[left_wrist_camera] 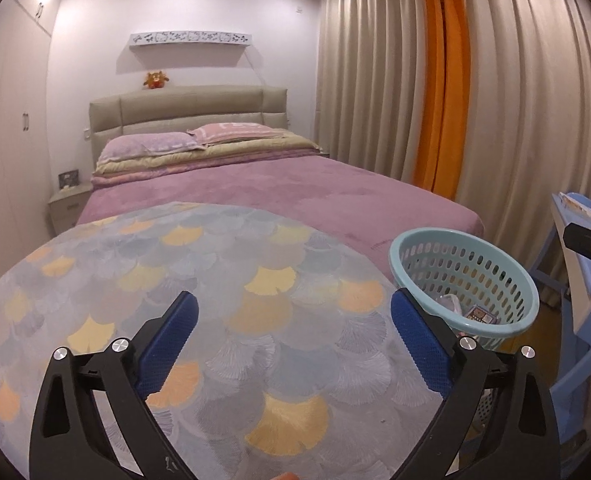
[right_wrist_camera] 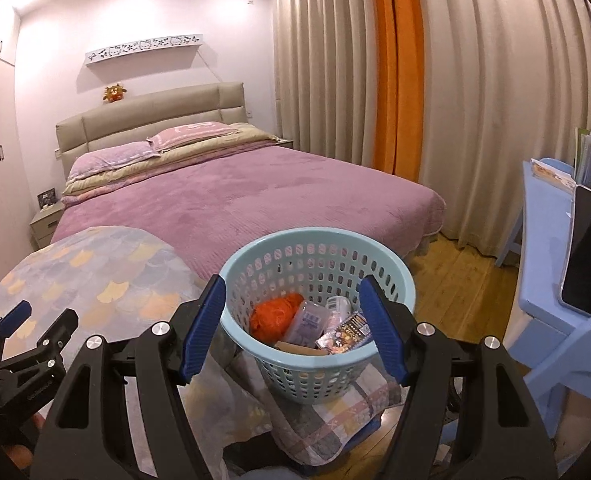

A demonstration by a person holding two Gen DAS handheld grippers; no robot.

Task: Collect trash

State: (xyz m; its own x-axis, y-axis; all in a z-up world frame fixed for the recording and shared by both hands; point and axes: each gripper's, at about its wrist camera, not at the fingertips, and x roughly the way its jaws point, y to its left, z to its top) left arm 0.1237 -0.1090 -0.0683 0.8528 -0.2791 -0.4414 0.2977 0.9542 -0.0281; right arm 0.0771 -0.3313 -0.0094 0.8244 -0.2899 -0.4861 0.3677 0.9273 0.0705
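Left gripper (left_wrist_camera: 293, 312): jaws spread wide, nothing between the blue pads (left_wrist_camera: 171, 344); only the patterned table cover (left_wrist_camera: 215, 264) is seen beneath and ahead of it. No trash is seen on the cover in front of this tool.

In the right wrist view the same left gripper (right_wrist_camera: 43, 316) is seen low at the left edge, over the cover (right_wrist_camera: 107, 272), well apart from the basket.

The light blue basket (left_wrist_camera: 461, 248) lies just right of the left gripper's right finger and slightly ahead of it, at the right edge of the table; its rim is partly hidden behind that finger. Whether finger and rim touch cannot be told.

Right gripper (right_wrist_camera: 293, 298): jaws parted, released, nothing clamped. The basket (right_wrist_camera: 315, 240) is framed between its two fingers (right_wrist_camera: 205, 320) and sits just ahead and below; near rim is seen between the pads, apart from them as far as can be told.

Inside the basket, left to right: an orange crumpled piece (right_wrist_camera: 273, 314), a clear plastic box (right_wrist_camera: 307, 320), a small can (right_wrist_camera: 341, 304), a printed wrapper (right_wrist_camera: 345, 334). A brown cardboard bit (right_wrist_camera: 291, 347) lies at the near wall.

Right of the right gripper: a blue desk (right_wrist_camera: 543, 280) with a dark tablet (right_wrist_camera: 589, 256) leaning on it.
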